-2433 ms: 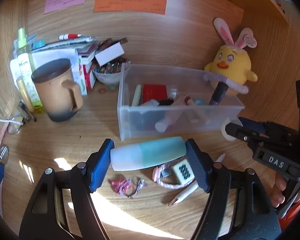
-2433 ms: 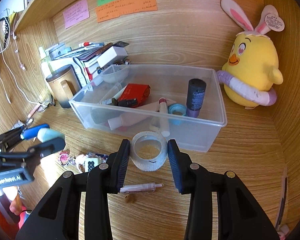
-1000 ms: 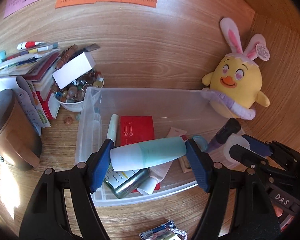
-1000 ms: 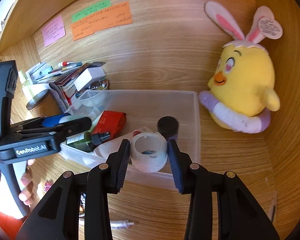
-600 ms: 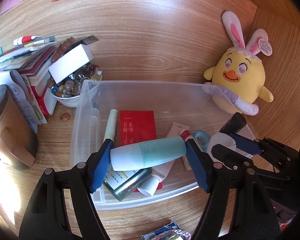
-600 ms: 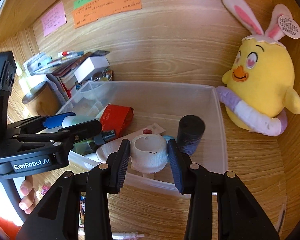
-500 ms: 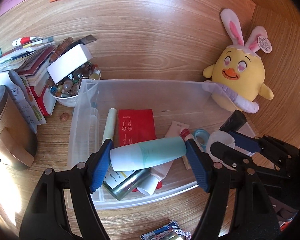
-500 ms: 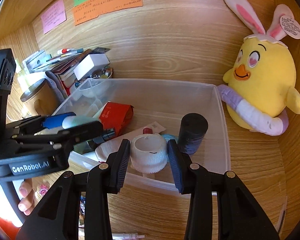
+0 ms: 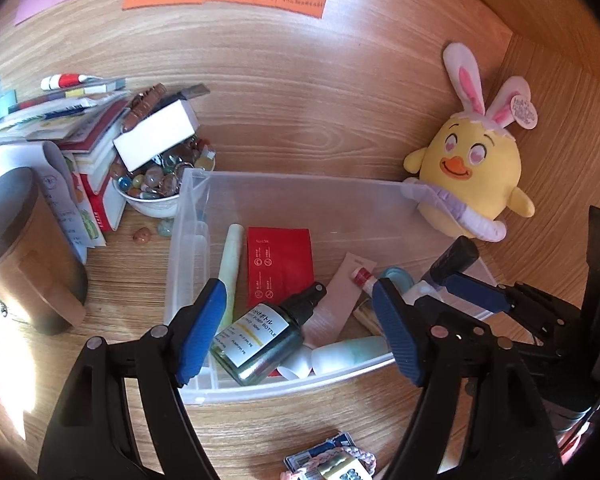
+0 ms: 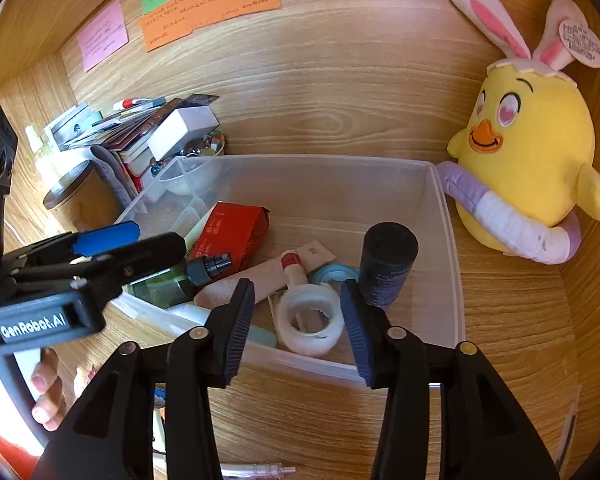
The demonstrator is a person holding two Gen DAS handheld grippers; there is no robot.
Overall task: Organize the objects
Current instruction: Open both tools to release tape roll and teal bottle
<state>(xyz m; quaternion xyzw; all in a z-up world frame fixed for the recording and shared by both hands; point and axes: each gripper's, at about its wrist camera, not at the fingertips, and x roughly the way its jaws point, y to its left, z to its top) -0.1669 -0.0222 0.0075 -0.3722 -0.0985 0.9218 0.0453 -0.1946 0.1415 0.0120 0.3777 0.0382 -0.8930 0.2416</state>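
Wood-grain desk (image 9: 340, 420) and back wall frame a clear plastic bin (image 10: 454, 280) crowded with small things. Inside it, near the front wall, lies a white tape roll (image 10: 310, 318) between the pads of the right gripper (image 10: 298, 326); its jaws are opening and neither pad touches the roll. A pale teal tube (image 9: 352, 352) lies low against the bin's front wall, half hidden by the rim and a green pump bottle (image 9: 260, 338). The left gripper (image 9: 300, 330) hangs over the bin with jaws opening and nothing pressed between them. A dark cylindrical container (image 10: 386, 268) stands just beside the roll. A yellow plush chick (image 10: 532, 148) sits outside the bin's right wall. Bottom of the left view, some braided trinket (image 9: 332, 466) is cut off and hard to identify.
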